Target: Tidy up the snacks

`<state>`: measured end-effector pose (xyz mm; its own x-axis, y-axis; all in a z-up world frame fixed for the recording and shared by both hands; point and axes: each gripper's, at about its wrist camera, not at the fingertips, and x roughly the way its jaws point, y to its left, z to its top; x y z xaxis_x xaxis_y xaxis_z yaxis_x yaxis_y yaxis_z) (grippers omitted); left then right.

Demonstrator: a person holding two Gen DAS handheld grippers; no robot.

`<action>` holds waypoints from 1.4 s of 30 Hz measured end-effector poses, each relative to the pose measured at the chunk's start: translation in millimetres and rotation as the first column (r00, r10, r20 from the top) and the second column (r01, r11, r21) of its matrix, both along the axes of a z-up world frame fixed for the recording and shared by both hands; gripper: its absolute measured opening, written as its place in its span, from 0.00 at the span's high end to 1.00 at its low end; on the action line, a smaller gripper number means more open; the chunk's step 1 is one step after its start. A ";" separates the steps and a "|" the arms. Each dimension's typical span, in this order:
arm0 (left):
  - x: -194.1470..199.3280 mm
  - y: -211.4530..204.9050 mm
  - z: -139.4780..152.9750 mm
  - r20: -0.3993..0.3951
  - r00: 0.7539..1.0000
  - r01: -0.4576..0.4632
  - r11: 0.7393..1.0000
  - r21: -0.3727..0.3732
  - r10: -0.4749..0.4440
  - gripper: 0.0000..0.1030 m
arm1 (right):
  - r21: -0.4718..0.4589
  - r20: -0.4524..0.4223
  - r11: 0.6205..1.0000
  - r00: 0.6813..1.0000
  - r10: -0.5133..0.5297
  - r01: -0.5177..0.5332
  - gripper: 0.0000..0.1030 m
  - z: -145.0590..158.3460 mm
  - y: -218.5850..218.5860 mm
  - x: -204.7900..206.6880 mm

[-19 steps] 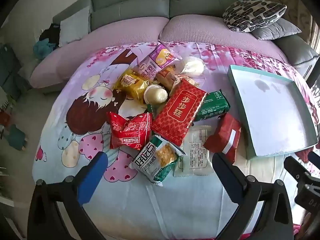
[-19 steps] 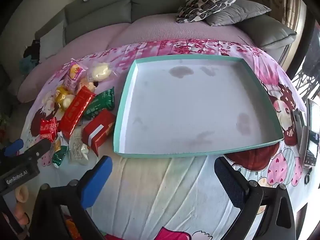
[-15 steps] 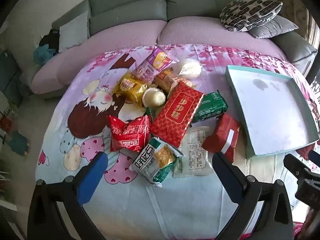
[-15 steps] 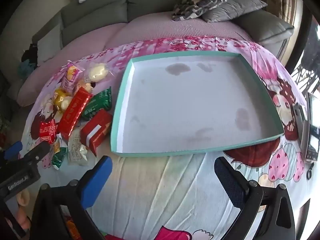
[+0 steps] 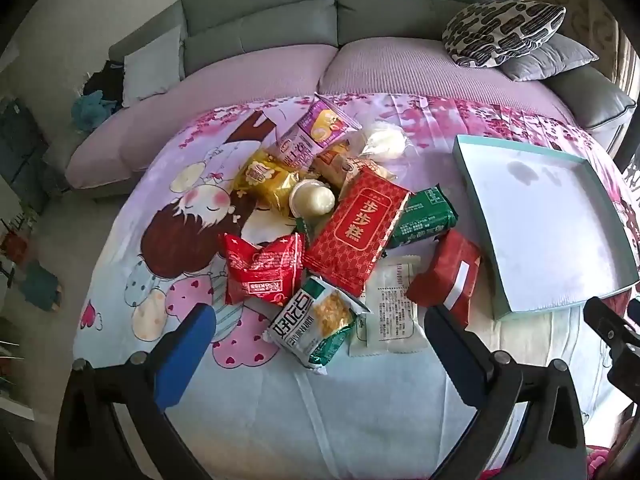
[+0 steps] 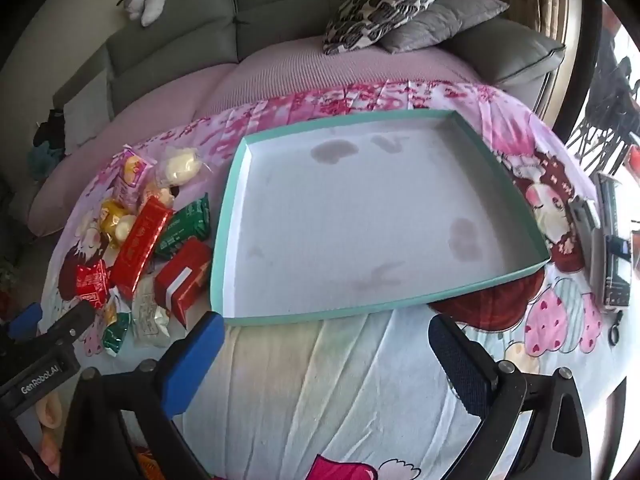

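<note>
From the left wrist, the left gripper (image 5: 320,336) hangs released, jaws wide and empty, just short of a heap of snack packets that seem dumped there for sorting; the white-green packet (image 5: 318,326) lies nearest, between the fingertips' line, and the long red packet (image 5: 358,232) beyond it runs its long axis up-right, toward the tray. From the right wrist, the right gripper (image 6: 326,346) is likewise spread and empty, tilted down at the near rim of the bare teal tray (image 6: 400,307), probably the destination; the heap lies off to its left.
</note>
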<state>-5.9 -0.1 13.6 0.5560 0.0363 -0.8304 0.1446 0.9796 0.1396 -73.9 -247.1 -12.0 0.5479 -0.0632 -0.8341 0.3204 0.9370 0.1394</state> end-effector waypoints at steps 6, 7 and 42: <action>1.8 0.6 -2.5 0.000 1.000 -0.006 1.000 0.006 0.006 0.00 | -0.047 0.030 0.999 1.000 -0.005 0.007 0.00 7.7 1.5 -2.1; 3.1 2.5 -2.7 -0.003 1.000 -0.009 1.000 0.003 0.009 0.00 | -0.050 0.032 0.999 0.999 -0.005 0.006 0.00 8.0 1.6 -1.7; 3.3 -1.6 -12.0 -0.021 0.999 -0.049 0.999 0.020 0.050 0.00 | -0.137 0.073 0.990 0.997 0.032 -0.021 0.00 13.2 16.2 2.2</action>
